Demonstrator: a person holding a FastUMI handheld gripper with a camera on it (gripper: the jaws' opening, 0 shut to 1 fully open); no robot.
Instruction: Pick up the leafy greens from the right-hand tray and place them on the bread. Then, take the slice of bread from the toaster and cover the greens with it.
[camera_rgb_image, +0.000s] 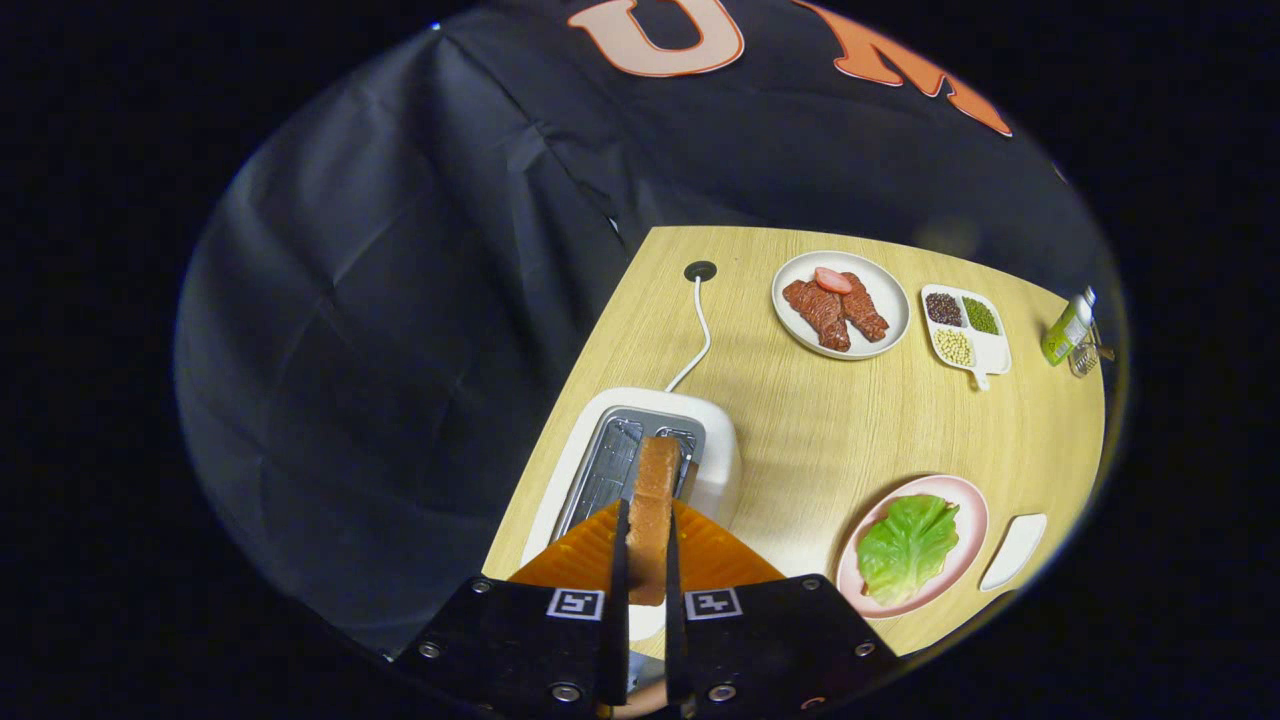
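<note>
Gripper (648, 560) at bottom centre of frame, fingers (618, 560) pinched on a slice of bread (652, 510) held edge-on, both pressing its faces. Slice sits just above the white toaster (715, 455), lower centre, over its open slot (625, 460). Toaster cord (700, 335) runs up to a grommet hole (700, 270) in the wooden table (830, 430). Right of centre, upper: white plate of meat slices (840, 305). Further right: divided dish of beans (965, 330), then a small bottle (1068, 328) at the table's edge. Lower right: leafy greens (907, 545) lying on a pink plate (972, 525); whether bread lies under them, cannot tell. Small white tray (1015, 550) just beside it.
</note>
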